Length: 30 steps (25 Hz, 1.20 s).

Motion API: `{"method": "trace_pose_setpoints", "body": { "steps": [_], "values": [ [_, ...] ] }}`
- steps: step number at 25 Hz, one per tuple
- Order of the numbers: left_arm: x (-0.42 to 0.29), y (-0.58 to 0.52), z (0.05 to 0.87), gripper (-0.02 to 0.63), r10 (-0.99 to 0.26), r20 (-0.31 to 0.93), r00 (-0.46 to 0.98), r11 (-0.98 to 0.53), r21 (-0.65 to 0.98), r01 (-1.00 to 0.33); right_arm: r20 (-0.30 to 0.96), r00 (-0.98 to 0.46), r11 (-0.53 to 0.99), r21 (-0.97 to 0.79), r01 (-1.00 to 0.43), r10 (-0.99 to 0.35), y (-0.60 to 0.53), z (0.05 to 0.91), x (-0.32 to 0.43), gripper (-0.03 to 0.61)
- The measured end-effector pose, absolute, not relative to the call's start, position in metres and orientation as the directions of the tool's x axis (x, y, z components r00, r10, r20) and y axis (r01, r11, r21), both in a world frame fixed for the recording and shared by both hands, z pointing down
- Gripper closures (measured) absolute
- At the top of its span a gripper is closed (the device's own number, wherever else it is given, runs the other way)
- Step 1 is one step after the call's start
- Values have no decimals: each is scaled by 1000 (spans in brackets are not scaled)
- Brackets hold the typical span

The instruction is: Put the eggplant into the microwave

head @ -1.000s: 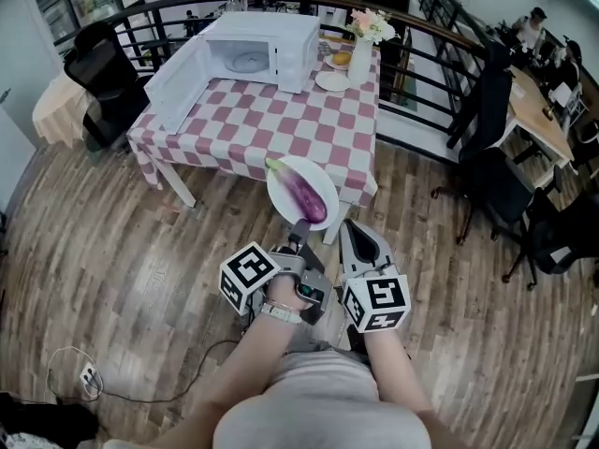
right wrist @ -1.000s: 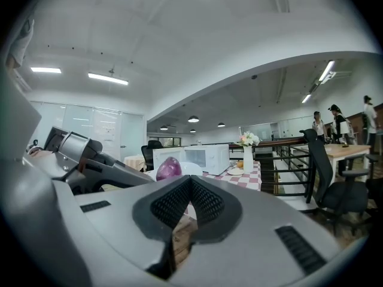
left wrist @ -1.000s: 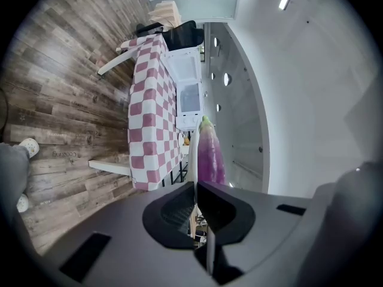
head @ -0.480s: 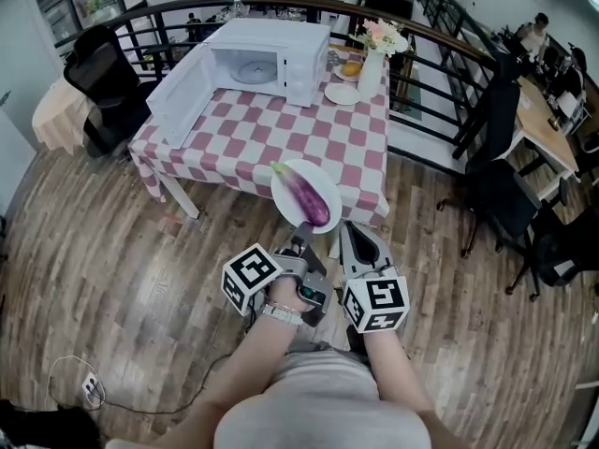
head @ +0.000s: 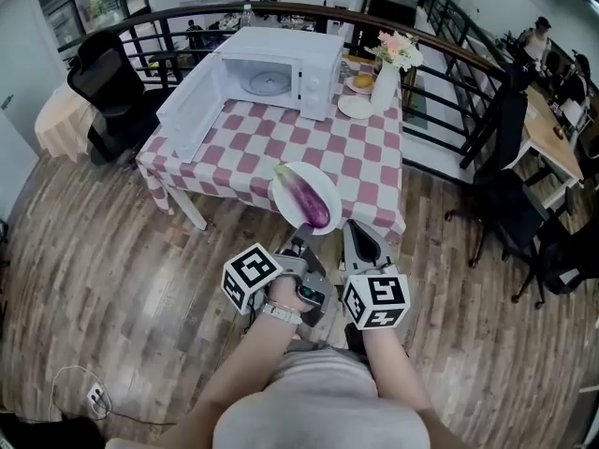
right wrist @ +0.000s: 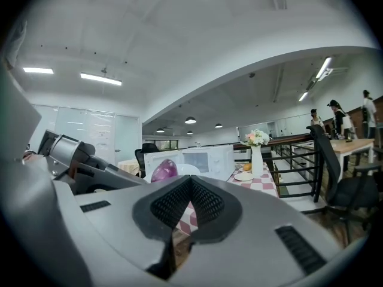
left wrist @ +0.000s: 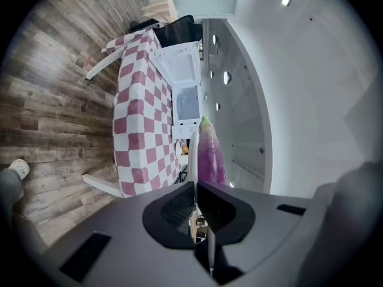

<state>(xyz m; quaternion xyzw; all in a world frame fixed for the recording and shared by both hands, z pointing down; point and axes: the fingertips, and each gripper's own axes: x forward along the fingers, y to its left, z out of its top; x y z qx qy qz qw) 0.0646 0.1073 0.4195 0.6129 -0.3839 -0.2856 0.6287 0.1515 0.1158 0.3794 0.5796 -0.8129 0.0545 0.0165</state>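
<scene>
A purple eggplant [head: 307,200] lies on a white plate [head: 284,187] held out over the wooden floor, just short of the checked table [head: 360,160]. My left gripper [head: 301,233] is shut on the plate's near rim; in the left gripper view the plate [left wrist: 192,153] stands edge-on between the jaws with the eggplant [left wrist: 210,155] beside it. My right gripper [head: 356,231] hangs just right of the plate, shut and with nothing in it. The white microwave [head: 285,61] sits on the table's far side with its door [head: 192,106] swung wide open to the left. It also shows in the right gripper view, where the microwave [right wrist: 200,159] stands behind the eggplant [right wrist: 163,171].
A vase of flowers [head: 390,71] and two small plates with food [head: 357,107] stand right of the microwave. A black railing [head: 449,92] runs behind the table. Office chairs [head: 112,82] stand at the left, and more chairs [head: 510,204] and desks at the right. A cable [head: 140,396] lies on the floor.
The table and microwave have come closer in the head view as I walk toward them. Both grippers keep the same pose, with the plate and eggplant still held.
</scene>
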Motion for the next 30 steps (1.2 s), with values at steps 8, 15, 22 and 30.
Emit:
{"method": "trace_pose_setpoints", "body": {
  "steps": [8, 15, 22, 30],
  "values": [
    [33, 85, 409, 598, -842, 111, 528, 67, 993, -102, 91, -339, 333, -79, -940, -936, 97, 379, 125, 554],
    [17, 72, 415, 598, -852, 119, 509, 87, 992, -86, 107, -338, 328, -105, -939, -935, 84, 388, 117, 554],
    [13, 51, 424, 598, -854, 125, 506, 102, 992, -73, 105, -355, 346, -96, -933, -929, 60, 393, 110, 554],
    [4, 8, 426, 598, -855, 126, 502, 95, 992, -86, 114, -381, 370, -109, -923, -917, 15, 402, 97, 554]
  ]
}}
